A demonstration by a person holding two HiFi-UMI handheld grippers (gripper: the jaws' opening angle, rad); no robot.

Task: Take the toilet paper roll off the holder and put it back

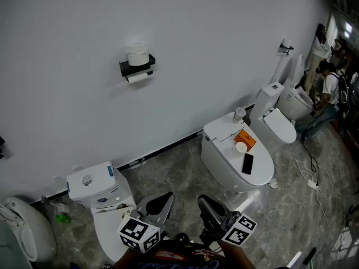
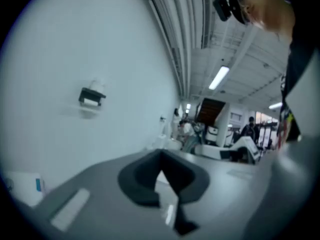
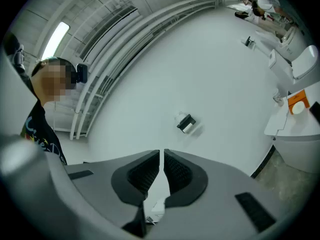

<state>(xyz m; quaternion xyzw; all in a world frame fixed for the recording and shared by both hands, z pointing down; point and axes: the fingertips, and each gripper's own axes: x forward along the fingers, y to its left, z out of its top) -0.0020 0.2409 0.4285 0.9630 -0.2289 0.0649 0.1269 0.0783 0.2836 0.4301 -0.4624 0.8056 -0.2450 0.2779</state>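
Toilet paper roll [image 1: 137, 55] upper left on holder [image 1: 136, 68] looks light, soft, crushable; pinch gently across sides. Left gripper [image 1: 159, 204], right gripper [image 1: 211, 208] bottom centre, both closed, empty.

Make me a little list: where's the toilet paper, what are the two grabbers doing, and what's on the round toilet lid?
toilet paper roll: upright on top of the black holder on the wall
left gripper: shut, empty
right gripper: shut, empty
toilet lid: orange box, black phone
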